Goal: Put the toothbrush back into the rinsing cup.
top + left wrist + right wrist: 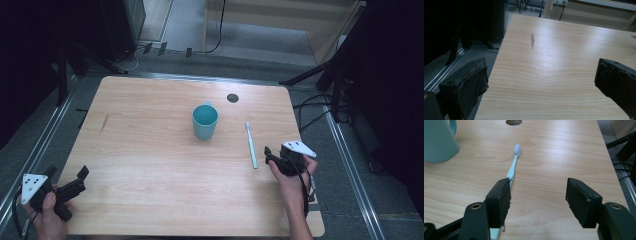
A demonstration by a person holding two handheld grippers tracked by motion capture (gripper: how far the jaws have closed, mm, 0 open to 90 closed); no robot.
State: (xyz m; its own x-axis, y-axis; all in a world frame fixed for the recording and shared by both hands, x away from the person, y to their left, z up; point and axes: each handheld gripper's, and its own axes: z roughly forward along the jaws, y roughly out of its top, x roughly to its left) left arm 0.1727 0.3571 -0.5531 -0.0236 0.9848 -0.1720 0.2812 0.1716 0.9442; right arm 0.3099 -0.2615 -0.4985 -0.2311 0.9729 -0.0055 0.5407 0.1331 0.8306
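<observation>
The right hand-held gripper [274, 156] sat at the near right of the desk [150, 165], held in the person's right hand [292, 177]. Its 2 black jaws stood wide apart with nothing between them. In the right gripper view [537, 197], the near end of a pale toothbrush [512, 170] ran under the left jaw, and whether they touched could not be told. The toothbrush [251, 145] lay flat on the desk just left of this gripper, its white bristle head pointing to the far side.

The left hand-held gripper [67, 176] was at the near left corner, gripped by the left hand [47, 217], half over the desk edge. Its jaws were also spread wide and held nothing; in the left gripper view [540, 82] only bare wood lay between them.

A teal mug [205, 121] stood upright near the middle of the desk, left of the toothbrush and apart from it. A dark scuff [104, 123] marked the wood toward the far left, and a round cable hole [232, 98] sat beyond the mug near the far edge.
</observation>
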